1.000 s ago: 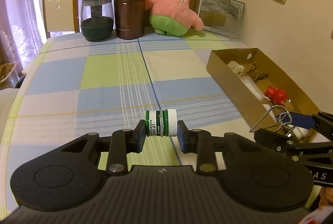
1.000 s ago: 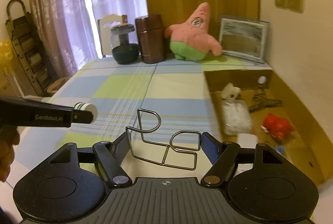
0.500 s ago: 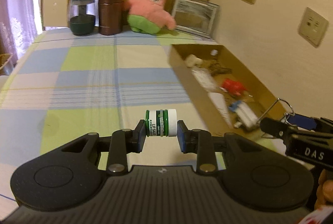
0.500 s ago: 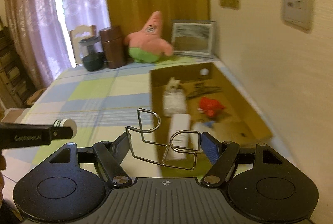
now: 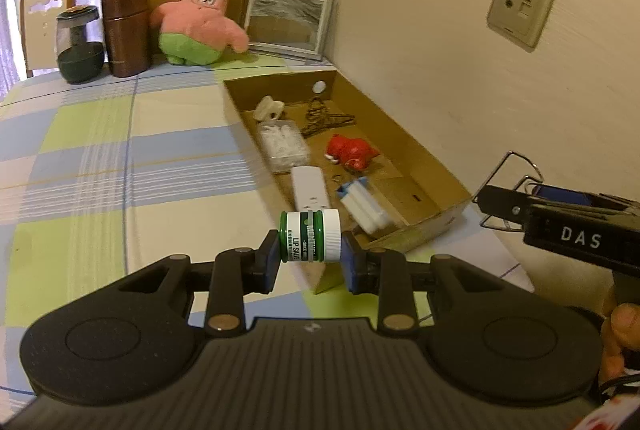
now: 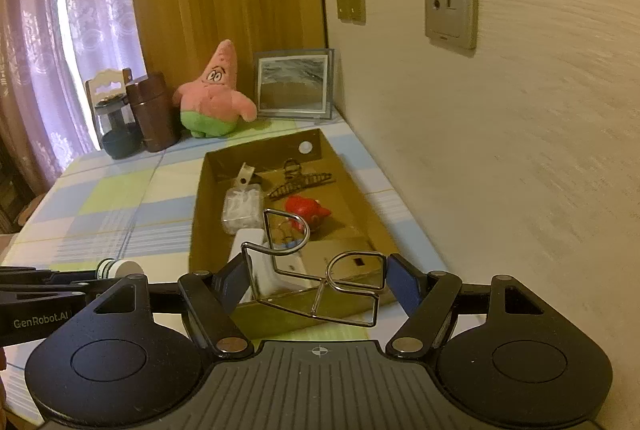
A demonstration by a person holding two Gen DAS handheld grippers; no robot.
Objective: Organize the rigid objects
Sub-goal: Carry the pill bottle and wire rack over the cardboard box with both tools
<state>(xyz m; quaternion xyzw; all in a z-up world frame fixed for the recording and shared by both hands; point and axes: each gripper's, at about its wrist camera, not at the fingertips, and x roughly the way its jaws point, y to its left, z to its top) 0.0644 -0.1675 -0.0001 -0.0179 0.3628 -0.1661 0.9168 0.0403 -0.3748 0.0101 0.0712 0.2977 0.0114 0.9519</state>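
The left claw (image 5: 310, 256) pinches a green-and-white jar (image 5: 310, 236) labelled "LIP SALVE", held above the checked surface (image 5: 120, 170) at the box's near end. The right claw (image 6: 316, 284), marked "DAS", grips a bent wire puzzle (image 6: 316, 270) over that end. Toward 12 o'clock, the cardboard box (image 5: 424, 158) holds a red toy (image 5: 352, 152) and a white remote (image 5: 310, 188).

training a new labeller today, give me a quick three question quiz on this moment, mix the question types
1. True or false: the left gripper is clamped on a green and white lip salve jar.
2. What does the right gripper hold? A) a red toy B) a bent wire puzzle C) a white remote
3. Fill in: the red toy lies inside the ____, which stands by the wall.

Key:
1. True; its pads press both ends of the jar.
2. B
3. cardboard box
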